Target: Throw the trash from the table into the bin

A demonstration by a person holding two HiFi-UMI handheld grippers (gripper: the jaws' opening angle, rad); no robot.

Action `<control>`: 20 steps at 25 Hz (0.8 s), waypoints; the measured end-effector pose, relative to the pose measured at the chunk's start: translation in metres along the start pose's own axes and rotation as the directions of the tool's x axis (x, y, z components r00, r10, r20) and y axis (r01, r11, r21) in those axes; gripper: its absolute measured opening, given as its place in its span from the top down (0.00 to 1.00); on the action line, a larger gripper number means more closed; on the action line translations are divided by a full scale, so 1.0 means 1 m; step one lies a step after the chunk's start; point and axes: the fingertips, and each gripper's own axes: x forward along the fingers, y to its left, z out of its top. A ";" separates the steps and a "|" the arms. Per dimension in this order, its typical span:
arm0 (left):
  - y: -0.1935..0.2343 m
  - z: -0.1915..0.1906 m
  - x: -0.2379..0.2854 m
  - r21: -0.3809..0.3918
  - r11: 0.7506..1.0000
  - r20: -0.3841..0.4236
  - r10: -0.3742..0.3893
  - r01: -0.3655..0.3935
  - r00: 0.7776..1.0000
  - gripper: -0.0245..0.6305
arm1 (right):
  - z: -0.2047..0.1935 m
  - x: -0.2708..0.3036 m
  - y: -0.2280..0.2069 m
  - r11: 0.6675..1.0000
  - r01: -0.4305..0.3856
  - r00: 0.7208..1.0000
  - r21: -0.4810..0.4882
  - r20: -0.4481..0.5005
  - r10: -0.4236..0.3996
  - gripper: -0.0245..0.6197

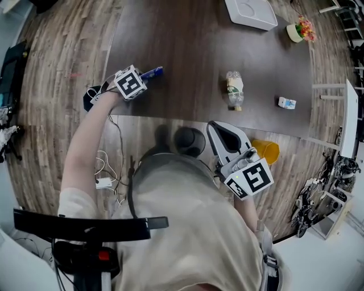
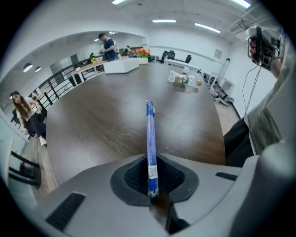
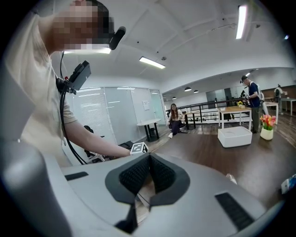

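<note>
My left gripper (image 1: 145,77) is shut on a long, flat blue wrapper (image 1: 152,73) over the left end of the dark table (image 1: 187,51). In the left gripper view the wrapper (image 2: 150,139) stands pinched between the black pads (image 2: 134,178) and sticks out ahead over the tabletop. My right gripper (image 1: 215,128) hangs at the table's near edge, shut with nothing in it; its jaws (image 3: 148,162) meet in the right gripper view. A clear plastic bottle (image 1: 234,90) lies mid-table and a small carton (image 1: 286,103) lies to its right. A yellow bin (image 1: 267,151) sits on the floor beside my right gripper.
A white tray (image 1: 250,12) and a small flower pot (image 1: 300,29) stand at the table's far side. Cables and a white adapter (image 1: 104,182) lie on the floor at the left. Other people stand and sit in the room beyond the table.
</note>
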 end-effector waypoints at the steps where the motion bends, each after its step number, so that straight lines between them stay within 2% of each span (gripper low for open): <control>1: 0.002 0.000 -0.001 -0.016 1.000 0.005 0.011 -0.010 1.000 0.91 | 0.000 -0.001 0.000 1.000 0.005 1.000 0.001 -0.001 -0.005 0.95; 5: 0.009 -0.008 -0.008 -0.162 0.987 0.047 0.028 -0.020 0.999 0.91 | -0.004 -0.006 0.000 1.000 0.020 1.000 0.005 -0.008 -0.020 0.95; 10: 0.014 -0.016 -0.017 -0.318 0.947 0.098 0.072 -0.038 0.993 0.91 | -0.005 -0.004 0.003 1.000 0.007 1.000 0.000 -0.007 -0.007 0.95; 13: 0.016 -0.019 -0.022 -0.405 0.914 0.130 0.095 -0.035 0.987 0.91 | -0.006 -0.002 0.006 1.000 -0.004 1.000 -0.002 -0.007 0.004 0.95; 15: 0.017 -0.022 -0.024 -0.440 0.897 0.136 0.105 -0.035 0.985 0.91 | -0.006 -0.002 0.006 1.000 -0.006 1.000 -0.002 -0.005 0.006 0.95; 20: 0.020 -0.025 -0.027 -0.466 0.884 0.152 0.126 -0.042 0.980 0.91 | -0.006 -0.004 0.005 1.000 0.004 1.000 -0.001 0.003 -0.004 0.95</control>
